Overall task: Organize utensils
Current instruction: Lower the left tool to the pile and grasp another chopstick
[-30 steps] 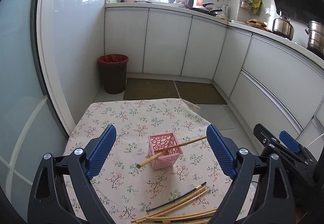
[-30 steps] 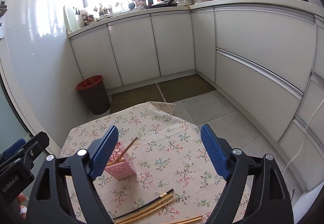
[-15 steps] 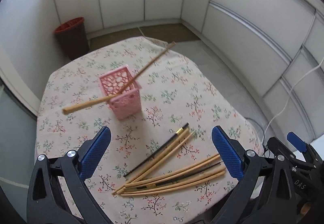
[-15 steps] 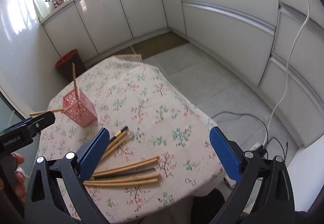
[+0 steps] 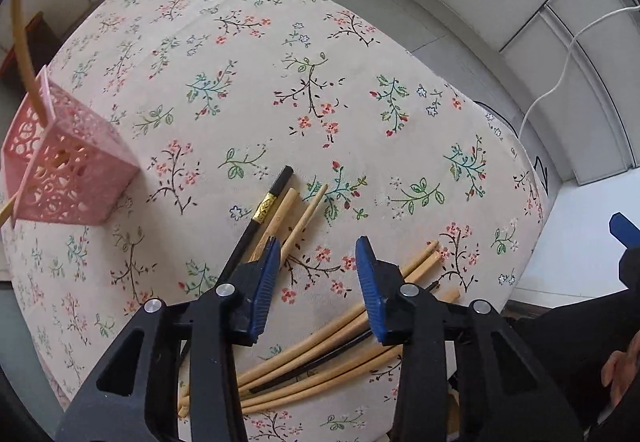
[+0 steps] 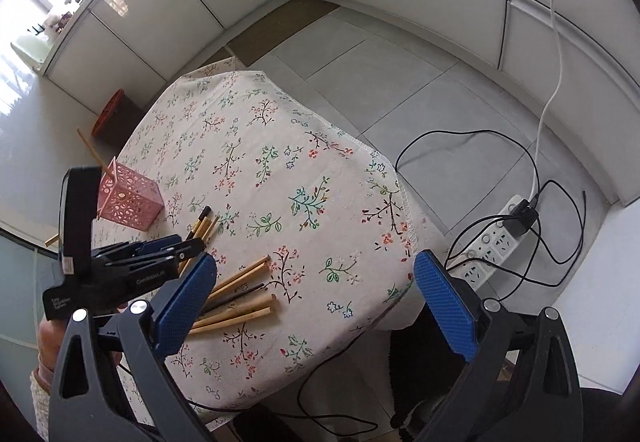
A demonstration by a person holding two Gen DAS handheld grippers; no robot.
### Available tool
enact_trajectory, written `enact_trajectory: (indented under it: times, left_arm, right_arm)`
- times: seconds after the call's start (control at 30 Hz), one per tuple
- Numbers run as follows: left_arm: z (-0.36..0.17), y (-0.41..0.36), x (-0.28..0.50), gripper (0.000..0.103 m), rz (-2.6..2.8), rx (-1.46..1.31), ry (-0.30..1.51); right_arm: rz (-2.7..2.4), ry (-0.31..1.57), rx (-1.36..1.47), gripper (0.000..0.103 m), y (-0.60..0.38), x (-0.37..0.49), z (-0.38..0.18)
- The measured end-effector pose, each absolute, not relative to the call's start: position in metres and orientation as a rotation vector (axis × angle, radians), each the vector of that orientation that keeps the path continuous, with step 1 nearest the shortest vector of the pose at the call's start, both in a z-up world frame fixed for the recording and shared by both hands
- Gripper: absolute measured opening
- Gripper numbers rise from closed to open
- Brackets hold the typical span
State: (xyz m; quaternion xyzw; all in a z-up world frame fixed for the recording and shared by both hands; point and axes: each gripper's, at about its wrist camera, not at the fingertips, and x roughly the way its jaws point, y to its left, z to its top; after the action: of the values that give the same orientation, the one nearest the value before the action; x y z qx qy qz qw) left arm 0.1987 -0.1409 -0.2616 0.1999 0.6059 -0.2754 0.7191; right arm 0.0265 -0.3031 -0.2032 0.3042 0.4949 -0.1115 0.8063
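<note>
- The task is judged barely begun: one wooden chopstick [image 5: 22,46] is seen standing slanted in the pink holder [image 5: 68,166], while the rest are left loose on the surface [image 5: 280,54].
- Two loose groups are seen: a black chopstick with a gold band [image 5: 266,204] lying beside two pale ones near the holder, and a larger bundle [image 6: 240,298] of wooden sticks with one thin dark one near the surface's edge.
- The left claw [image 5: 316,270] is held low over the gap between the two groups, partly spread and grasping nothing; its left pad [image 5: 266,282] overlaps the ends of the first group in the view, and contact cannot be told.
- The right claw [image 6: 316,306] is held spread wide, empty, well above the bundle.
- The holder is seen as a square plastic cup pierced with round holes; the wooden sticks are smooth, round and tapering.
- The surface is draped in a cream cloth printed with floral sprigs, stitched at its hem.
</note>
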Motion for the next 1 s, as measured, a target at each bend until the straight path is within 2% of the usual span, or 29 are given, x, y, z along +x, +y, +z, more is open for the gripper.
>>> enact_trajectory:
  times: [0.2,0.43,0.5,0.57,0.73,0.87,1.0]
  left_arm:
    - [-0.281,-0.145,0.204,0.031,-0.63,0.486,1.372]
    - [-0.293,-0.147,0.209,0.03,-0.615,0.546,1.35]
    - [-0.293,-0.149,0.207,0.023,-0.615,0.573,1.329]
    - [-0.291,-0.149,0.203,0.012,-0.641,0.575,1.307]
    - [-0.285,-0.136,0.2,0.008,-0.628,0.599,1.2]
    - [-0.256,-0.115,0.198,0.007,-0.649,0.544,1.074]
    - [-0.196,-0.093,0.191,0.006,-0.665,0.458,0.913]
  right_arm:
    - [-0.214,1.109,0.624,0.096,-0.296,0.034,-0.211]
    - [-0.184,1.186,0.682,0.096,-0.29,0.038,-0.224]
    - [-0.177,1.212,0.687,0.096,-0.284,0.04,-0.228]
    - [-0.166,1.233,0.695,0.096,-0.278,0.042,-0.231]
    - [-0.154,1.276,0.752,0.096,-0.266,0.048,-0.242]
    - [-0.172,1.235,0.755,0.096,-0.26,0.06,-0.238]
    - [-0.16,1.234,0.764,0.096,-0.247,0.086,-0.24]
